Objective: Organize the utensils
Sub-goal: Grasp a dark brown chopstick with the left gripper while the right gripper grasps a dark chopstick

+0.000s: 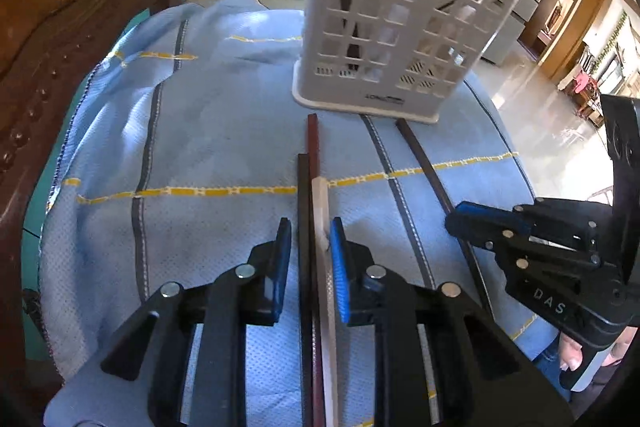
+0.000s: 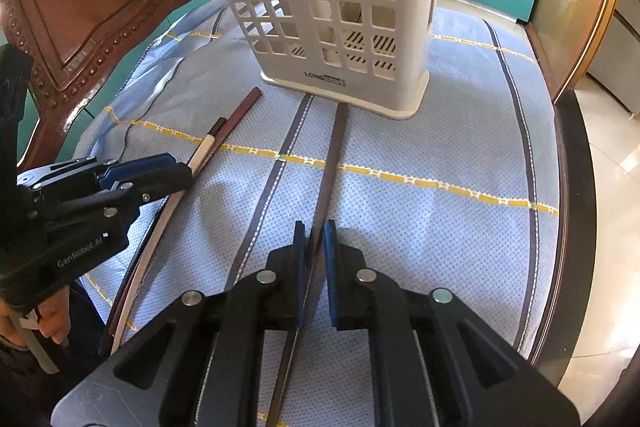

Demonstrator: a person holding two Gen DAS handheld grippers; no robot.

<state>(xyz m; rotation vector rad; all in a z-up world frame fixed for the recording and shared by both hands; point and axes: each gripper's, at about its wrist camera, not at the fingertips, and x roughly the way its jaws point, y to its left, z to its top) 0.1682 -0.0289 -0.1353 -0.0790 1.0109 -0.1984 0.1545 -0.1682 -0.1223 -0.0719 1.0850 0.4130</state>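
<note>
A white latticed utensil holder (image 1: pixel 400 23) is being kept upright near the far edge of the cloth-covered table. Three chopsticks, reddish-brown (image 1: pixel 313 139), black (image 1: pixel 303 195) and white (image 1: pixel 322 203), are being left lying bunched together, pointing toward it. A fourth dark chopstick (image 2: pixel 332 163) is being left alongside, slightly apart.
</note>
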